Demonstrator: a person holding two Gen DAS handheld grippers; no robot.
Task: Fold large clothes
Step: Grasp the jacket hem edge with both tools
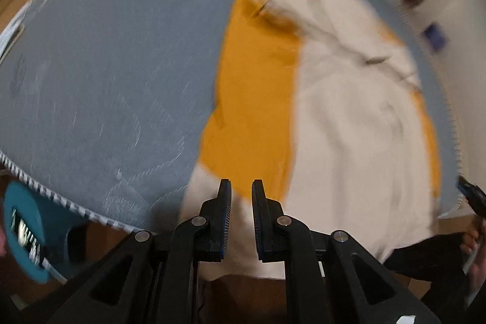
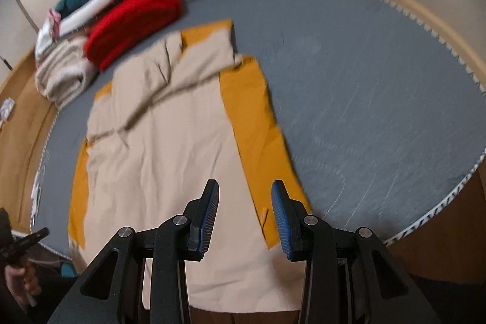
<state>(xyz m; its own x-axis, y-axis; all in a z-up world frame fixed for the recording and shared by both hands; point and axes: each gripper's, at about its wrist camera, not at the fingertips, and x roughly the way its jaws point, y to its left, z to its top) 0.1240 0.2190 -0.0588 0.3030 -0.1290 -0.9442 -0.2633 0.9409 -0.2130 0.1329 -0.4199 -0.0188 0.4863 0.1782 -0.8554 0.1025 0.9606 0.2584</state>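
Looking down from both wrists, we see the large grey-blue quilted mattress [image 2: 364,75] with its white-stitched edge filling most of each view. Spread flat on it lies the big cream-and-mustard-yellow cloth garment [image 2: 158,148], its near hem hanging over the mattress edge just beneath our tools. At the far end, touching the garment's corner, sits a folded red knitted piece [image 2: 133,23] next to a rolled beige towel-like bundle [image 2: 63,75] and other stacked clothes. Our right gripper [image 2: 244,217], black with blue ribbed pads, hovers above the garment's yellow side strip with its jaws parted and nothing between them. Our left gripper [image 1: 241,217] hangs over the near hem with its jaws drawn close, a narrow gap remaining, pinching nothing. Both pictures are blurred, and we can read no brand, label or writing anywhere.
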